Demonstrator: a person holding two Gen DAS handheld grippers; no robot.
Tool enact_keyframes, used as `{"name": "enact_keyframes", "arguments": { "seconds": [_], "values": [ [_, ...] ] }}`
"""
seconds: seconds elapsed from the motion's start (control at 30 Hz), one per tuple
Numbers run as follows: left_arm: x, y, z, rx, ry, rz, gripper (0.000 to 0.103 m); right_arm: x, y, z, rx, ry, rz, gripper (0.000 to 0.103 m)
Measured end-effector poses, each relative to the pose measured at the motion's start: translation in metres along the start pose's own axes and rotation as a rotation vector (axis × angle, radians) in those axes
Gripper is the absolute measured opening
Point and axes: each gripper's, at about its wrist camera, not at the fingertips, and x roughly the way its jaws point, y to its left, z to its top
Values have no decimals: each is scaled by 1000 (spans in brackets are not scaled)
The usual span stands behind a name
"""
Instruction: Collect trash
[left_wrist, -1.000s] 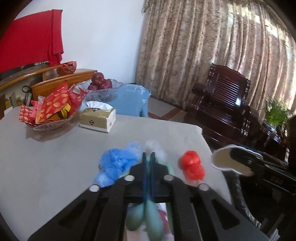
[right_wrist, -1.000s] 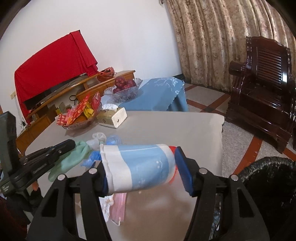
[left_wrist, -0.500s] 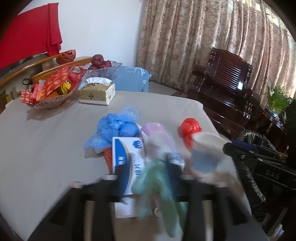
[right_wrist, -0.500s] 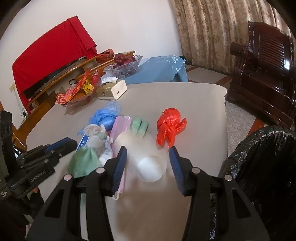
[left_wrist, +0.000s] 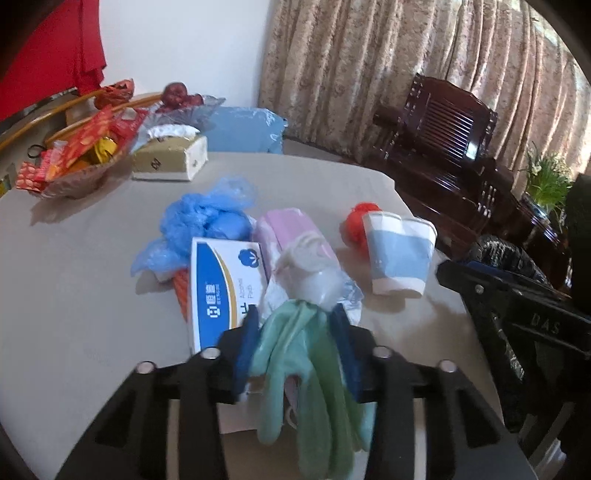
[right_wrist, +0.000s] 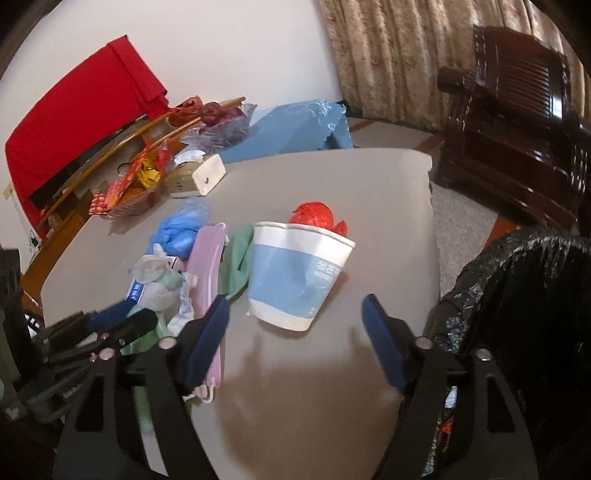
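Observation:
A pile of trash lies on the grey table (left_wrist: 74, 295): a blue plastic bag (left_wrist: 199, 225), a white and blue box (left_wrist: 225, 291), a pink mask (left_wrist: 291, 232), a clear wrapper (left_wrist: 317, 284), a red bag (left_wrist: 356, 225) and a green glove (left_wrist: 314, 380). My left gripper (left_wrist: 295, 336) is open, with the green glove lying between its fingers. A blue and white paper cup (right_wrist: 295, 273) stands on the table, also in the left wrist view (left_wrist: 400, 254). My right gripper (right_wrist: 295, 325) is open and empty just in front of the cup.
A black trash bag (right_wrist: 524, 295) hangs open at the table's right edge. A tissue box (left_wrist: 170, 158), a snack basket (left_wrist: 74, 162) and a fruit bowl (right_wrist: 221, 125) sit at the far side. A dark wooden chair (left_wrist: 443, 140) stands beyond.
My right gripper opened and set the paper cup down on the table, then drew back. My left gripper opened and the green glove now lies loose between its fingers on the pile.

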Motion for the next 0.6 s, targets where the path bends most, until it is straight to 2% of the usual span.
{"name": "enact_keyframes", "arguments": {
  "seconds": [0.13, 0.2, 0.33, 0.4, 0.43, 0.6],
  "values": [
    [-2, 1, 1, -6, -16, -16, 22, 18, 7, 3, -2, 7, -25, 86],
    [-4, 3, 3, -12, -20, -25, 17, 28, 10, 6, -7, 12, -40, 86],
    [-12, 7, 6, -26, -43, -34, 15, 53, 15, 9, 2, 37, -63, 86],
    [-16, 9, 8, -24, -54, -29, 15, 61, 16, 11, -3, 51, -66, 76],
    [-17, 10, 9, -26, -57, -29, 15, 66, 17, 11, -9, 73, -54, 62],
    [-27, 14, 16, -40, -86, -41, 14, 53, 24, 12, -47, 56, -16, 55]
  ]
}}
